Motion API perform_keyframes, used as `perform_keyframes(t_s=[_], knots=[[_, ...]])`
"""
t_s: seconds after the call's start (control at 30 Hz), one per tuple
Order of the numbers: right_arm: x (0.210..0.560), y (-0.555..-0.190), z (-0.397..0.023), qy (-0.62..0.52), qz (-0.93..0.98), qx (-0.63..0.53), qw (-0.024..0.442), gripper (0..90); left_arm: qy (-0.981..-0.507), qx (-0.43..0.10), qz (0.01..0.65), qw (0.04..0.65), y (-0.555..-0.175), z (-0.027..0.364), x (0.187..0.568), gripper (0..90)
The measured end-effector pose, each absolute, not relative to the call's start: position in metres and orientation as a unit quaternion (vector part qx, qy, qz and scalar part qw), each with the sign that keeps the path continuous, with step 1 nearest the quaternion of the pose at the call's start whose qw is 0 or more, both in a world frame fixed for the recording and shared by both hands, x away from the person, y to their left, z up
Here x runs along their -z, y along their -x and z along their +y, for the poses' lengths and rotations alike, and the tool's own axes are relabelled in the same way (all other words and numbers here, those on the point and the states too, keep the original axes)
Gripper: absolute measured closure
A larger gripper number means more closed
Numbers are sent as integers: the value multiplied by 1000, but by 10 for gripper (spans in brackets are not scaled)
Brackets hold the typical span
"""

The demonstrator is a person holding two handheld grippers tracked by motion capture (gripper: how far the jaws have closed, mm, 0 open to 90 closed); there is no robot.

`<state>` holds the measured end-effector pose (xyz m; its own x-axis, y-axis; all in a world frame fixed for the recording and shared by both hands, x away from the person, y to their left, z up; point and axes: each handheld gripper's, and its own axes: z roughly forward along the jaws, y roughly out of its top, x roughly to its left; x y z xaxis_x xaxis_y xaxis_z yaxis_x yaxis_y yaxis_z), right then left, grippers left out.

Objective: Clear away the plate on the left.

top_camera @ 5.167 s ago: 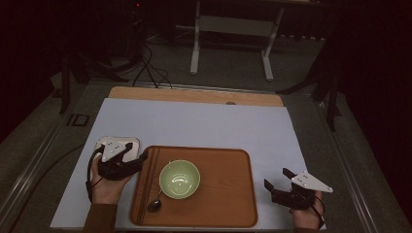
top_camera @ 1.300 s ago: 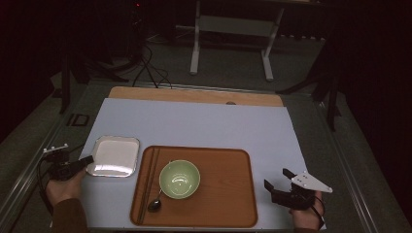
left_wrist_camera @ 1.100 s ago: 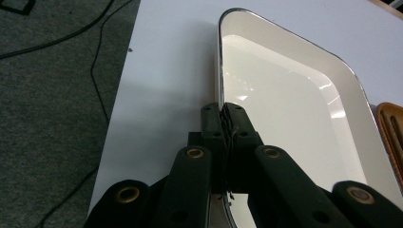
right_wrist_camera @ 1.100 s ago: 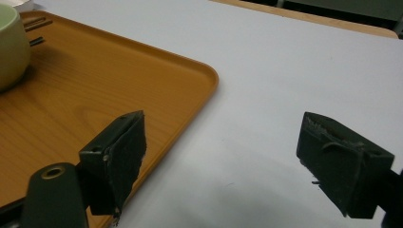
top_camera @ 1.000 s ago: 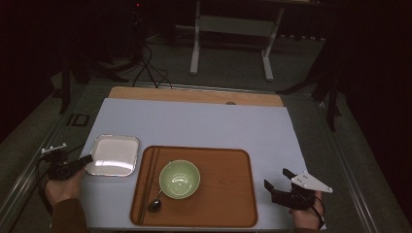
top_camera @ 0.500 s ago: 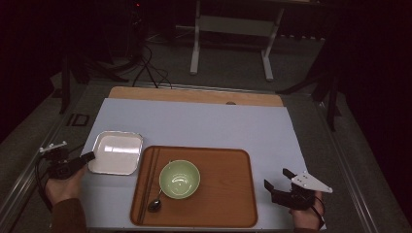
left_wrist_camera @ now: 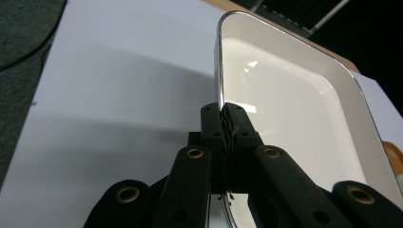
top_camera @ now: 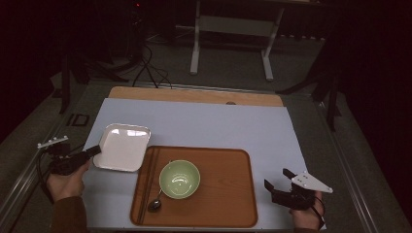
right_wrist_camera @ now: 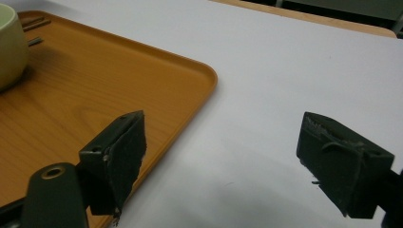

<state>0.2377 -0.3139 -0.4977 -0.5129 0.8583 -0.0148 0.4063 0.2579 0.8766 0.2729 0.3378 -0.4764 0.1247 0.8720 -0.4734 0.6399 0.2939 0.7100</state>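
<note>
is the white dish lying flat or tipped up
Tipped. The left gripper is shut on the dish rim, and in the left gripper view the dish stands on edge with its shadow on the mat.

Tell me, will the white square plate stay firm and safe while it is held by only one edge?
Likely rigid: the white square plate keeps its shape while the left gripper pinches only its rim. Its glossy surface looks slippery, so it may pivot or slide. It seems light, and may chip if dropped.

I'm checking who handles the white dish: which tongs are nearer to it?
Left. The left tongs are shut on the rim of the white dish. The right tongs wait open, apart, past the wooden tray's far side.
</note>
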Motion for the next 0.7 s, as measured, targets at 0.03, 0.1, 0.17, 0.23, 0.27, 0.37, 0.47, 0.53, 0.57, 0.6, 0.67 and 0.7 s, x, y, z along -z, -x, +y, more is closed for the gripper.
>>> perform_keyframes(t_s=[0.03, 0.1, 0.17, 0.23, 0.27, 0.37, 0.47, 0.53, 0.57, 0.6, 0.67, 0.7], knots=[[498, -238, -314, -421, 751, -440, 257, 168, -583, -123, 646, 477, -273, 336, 473, 888], [498, -238, -314, -422, 750, -439, 257, 168, -590, -124, 636, 482, -274, 331, 465, 888], [498, -237, -314, -424, 749, -440, 257, 168, -598, -122, 625, 487, -276, 327, 458, 888], [498, -237, -315, -424, 749, -440, 257, 168, -609, -118, 614, 489, -278, 321, 451, 888], [498, -237, -315, -424, 749, -440, 257, 168, -613, -117, 609, 489, -280, 317, 449, 888], [498, -237, -315, -424, 748, -441, 257, 168, -631, -112, 595, 485, -285, 308, 442, 888], [498, -237, -315, -424, 748, -442, 257, 168, -644, -106, 583, 483, -292, 297, 438, 887], [498, -237, -315, -424, 748, -442, 257, 167, -650, -105, 578, 482, -295, 292, 436, 887], [498, -237, -315, -424, 748, -442, 257, 168, -653, -103, 575, 482, -296, 289, 436, 887], [498, -237, -315, -424, 748, -442, 257, 168, -655, -100, 572, 484, -298, 287, 435, 888], [498, -237, -315, -424, 748, -441, 257, 168, -657, -93, 565, 490, -300, 283, 434, 887], [498, -237, -315, -424, 748, -442, 257, 168, -659, -91, 562, 492, -302, 281, 433, 887]])
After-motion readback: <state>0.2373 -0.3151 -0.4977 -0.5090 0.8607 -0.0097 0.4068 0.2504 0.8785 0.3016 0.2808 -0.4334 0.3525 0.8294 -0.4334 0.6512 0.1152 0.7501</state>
